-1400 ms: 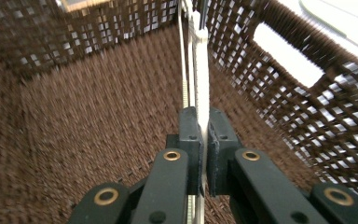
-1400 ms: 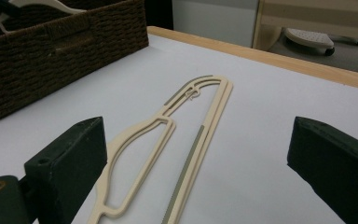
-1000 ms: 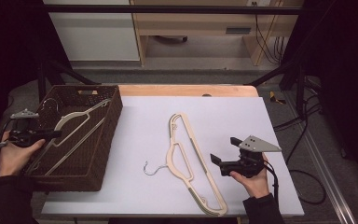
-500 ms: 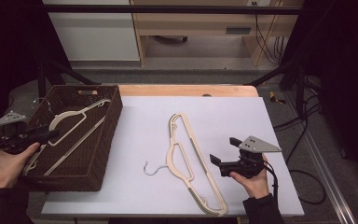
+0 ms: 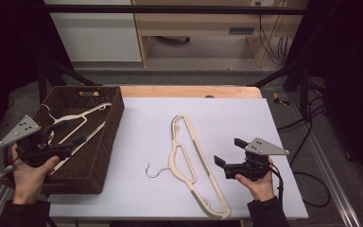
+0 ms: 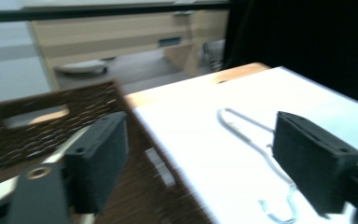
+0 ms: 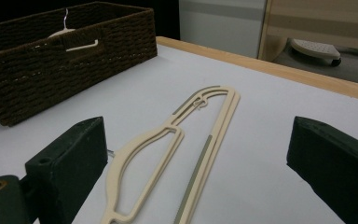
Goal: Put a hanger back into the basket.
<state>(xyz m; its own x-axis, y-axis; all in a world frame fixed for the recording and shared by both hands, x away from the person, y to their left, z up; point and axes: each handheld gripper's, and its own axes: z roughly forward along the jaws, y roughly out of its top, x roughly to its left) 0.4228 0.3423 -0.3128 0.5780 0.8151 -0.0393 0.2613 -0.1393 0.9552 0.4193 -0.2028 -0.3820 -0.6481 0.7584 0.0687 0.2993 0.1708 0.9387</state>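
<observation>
Black tongs (image 5: 221,164), grey triangular top plates, trailing black cable, dark sleeves

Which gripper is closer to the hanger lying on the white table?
Right. The right gripper sits just beside the cream hanger on the table, jaws open toward it. The left gripper is farther off, over the brown wicker basket.

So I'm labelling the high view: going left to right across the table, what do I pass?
Left hand-held gripper → wicker basket → cream hanger on the sheet → right hand-held gripper.
</observation>
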